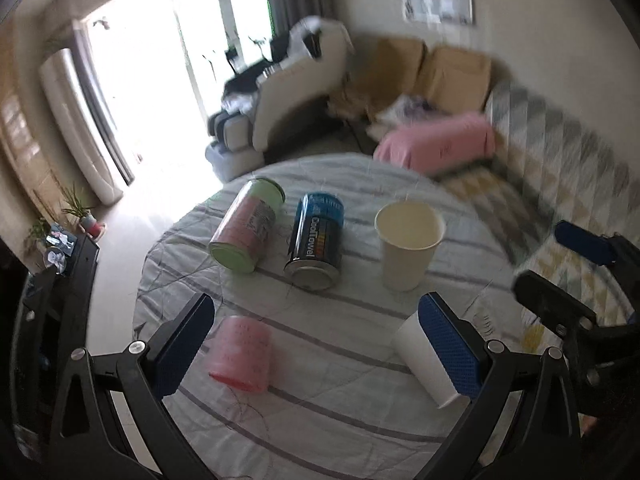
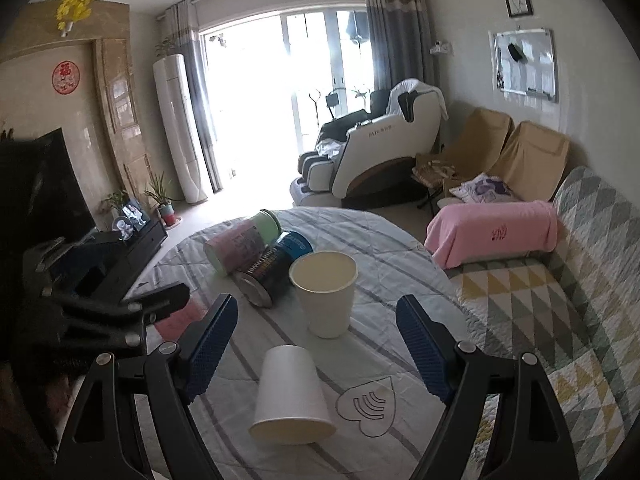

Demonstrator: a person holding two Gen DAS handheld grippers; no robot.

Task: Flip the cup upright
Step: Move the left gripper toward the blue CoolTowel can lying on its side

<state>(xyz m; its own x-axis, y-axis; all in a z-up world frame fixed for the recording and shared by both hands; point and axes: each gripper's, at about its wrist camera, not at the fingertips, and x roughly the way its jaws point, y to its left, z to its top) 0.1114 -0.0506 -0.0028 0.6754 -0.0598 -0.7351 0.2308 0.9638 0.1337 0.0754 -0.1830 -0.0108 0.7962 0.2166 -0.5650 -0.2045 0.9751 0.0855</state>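
A white paper cup (image 2: pixel 290 394) stands upside down, rim on the tablecloth, between the fingers of my open right gripper (image 2: pixel 316 354), which hovers above it. It also shows in the left wrist view (image 1: pixel 420 360), partly behind my right finger pad. A second cream paper cup (image 2: pixel 326 296) (image 1: pixel 408 246) stands upright behind it. My left gripper (image 1: pixel 316 348) is open and empty, above a pink cup (image 1: pixel 240 354) that stands upside down on the cloth. The right gripper (image 1: pixel 576 276) shows at the right edge of the left wrist view.
A pink-and-green can (image 1: pixel 248 226) and a blue can (image 1: pixel 316 248) lie on their sides on the round table with striped cloth (image 1: pixel 340 420). A sofa with a patterned quilt (image 2: pixel 560 300) and a pink towel (image 2: pixel 492 236) is at the right. A TV stand (image 2: pixel 132 240) is at the left.
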